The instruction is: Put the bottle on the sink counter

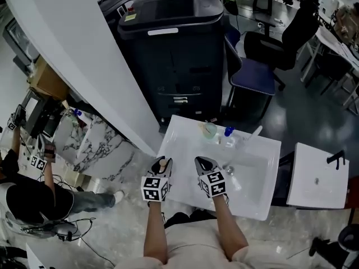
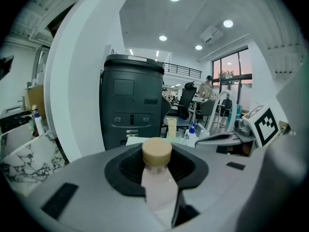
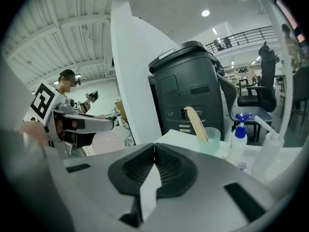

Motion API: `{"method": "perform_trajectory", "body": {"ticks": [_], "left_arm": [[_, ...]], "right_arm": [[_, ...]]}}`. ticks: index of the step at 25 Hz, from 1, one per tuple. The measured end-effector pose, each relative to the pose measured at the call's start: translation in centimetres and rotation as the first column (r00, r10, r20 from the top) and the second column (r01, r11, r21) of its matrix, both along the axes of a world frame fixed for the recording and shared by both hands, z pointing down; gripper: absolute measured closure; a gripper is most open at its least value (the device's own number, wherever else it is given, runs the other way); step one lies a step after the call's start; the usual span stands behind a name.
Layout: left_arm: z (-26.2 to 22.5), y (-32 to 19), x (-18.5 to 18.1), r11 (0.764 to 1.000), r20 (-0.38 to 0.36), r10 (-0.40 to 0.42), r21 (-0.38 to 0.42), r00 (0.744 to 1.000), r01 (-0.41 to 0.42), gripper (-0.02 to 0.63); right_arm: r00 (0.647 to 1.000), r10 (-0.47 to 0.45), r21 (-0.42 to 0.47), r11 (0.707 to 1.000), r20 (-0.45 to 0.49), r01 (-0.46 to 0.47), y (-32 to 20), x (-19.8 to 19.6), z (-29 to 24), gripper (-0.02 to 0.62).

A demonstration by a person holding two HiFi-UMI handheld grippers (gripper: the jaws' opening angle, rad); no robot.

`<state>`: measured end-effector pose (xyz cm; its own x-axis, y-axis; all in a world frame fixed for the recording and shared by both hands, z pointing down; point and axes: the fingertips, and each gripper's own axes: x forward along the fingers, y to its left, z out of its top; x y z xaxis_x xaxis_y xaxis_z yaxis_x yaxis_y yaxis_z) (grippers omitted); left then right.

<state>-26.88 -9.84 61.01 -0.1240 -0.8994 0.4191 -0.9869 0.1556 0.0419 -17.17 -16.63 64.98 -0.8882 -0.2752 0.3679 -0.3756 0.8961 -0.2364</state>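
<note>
A pale pink bottle (image 2: 157, 182) with a tan cap stands upright between the jaws of my left gripper (image 2: 158, 168), which is shut on it. In the head view the left gripper (image 1: 163, 163) hovers over the front left edge of the white sink counter (image 1: 182, 136). My right gripper (image 1: 205, 163) hangs beside it over the basin. In its own view the right gripper (image 3: 154, 154) is shut, pads together, with nothing between them. That view also shows the held bottle (image 3: 99, 140) off to the left.
On the counter's back edge stand a cup with a wooden stick (image 1: 210, 130) and a blue-capped spray bottle (image 1: 229, 134). A tall black bin (image 1: 174, 49) and an office chair (image 1: 255, 74) stand behind. A white pillar (image 1: 73, 55) and a person (image 1: 28, 198) are at left.
</note>
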Motion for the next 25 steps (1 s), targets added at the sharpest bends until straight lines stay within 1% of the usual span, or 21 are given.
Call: {"method": "perform_trajectory", "body": {"ticks": [4,8,12,19,25], "left_arm": [[0.3,-1.2,0.3,0.999,-0.007,0.031,-0.014,1.000,-0.031,0.486],[0.2,-2.1,0.4,0.999,-0.005,0.052,-0.008,0.999,-0.052,0.486],[0.2,-2.7,0.1,0.997,-0.003,0.074,-0.009,0.997,-0.074,0.486],[-0.2,-4.6,-1.3,0.993,-0.009,0.118,-0.003,0.993,-0.118,0.486],[-0.5,-6.6,-2.4,0.981,0.007,0.196,-0.004,0.981,-0.196,0.486]], "right_arm": [[1.000,0.013,-0.005,1.000,0.010,-0.012,-0.1,0.0,-0.3,0.589],[1.000,0.017,0.003,1.000,0.014,-0.017,0.2,-0.1,-0.5,0.589],[0.999,0.042,0.000,0.999,0.008,-0.042,-0.2,0.2,-0.3,0.589],[0.993,0.117,0.007,0.993,0.007,-0.117,-1.8,0.3,-0.8,0.589],[0.984,0.180,0.018,0.984,-0.001,-0.180,-2.8,-0.4,-1.0,0.589]]}}
